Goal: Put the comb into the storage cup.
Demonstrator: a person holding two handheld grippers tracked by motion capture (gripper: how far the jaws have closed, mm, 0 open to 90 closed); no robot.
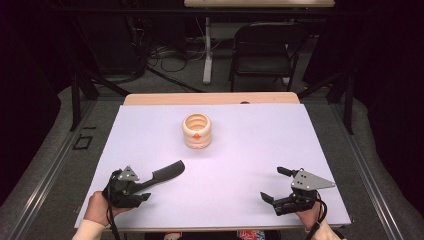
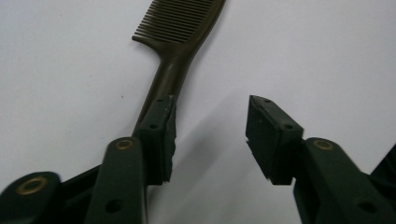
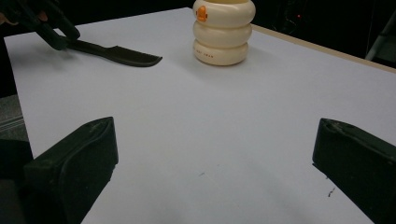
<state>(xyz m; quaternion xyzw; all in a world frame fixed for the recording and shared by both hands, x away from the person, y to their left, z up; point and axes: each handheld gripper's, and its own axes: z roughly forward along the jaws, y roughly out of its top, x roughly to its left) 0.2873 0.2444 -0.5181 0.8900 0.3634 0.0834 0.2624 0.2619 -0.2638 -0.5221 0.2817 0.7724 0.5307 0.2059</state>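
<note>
At the surface's seven o'clock, we held the left gripper with its jaws partly open; the dark flat plastic comb lay flat, its handle against one pad but not clamped, its teeth pointing toward one o'clock. Toward twelve o'clock stood the cream ribbed ring-stacked container, well apart from both. At five o'clock, our right gripper stood wide open, empty.
</note>
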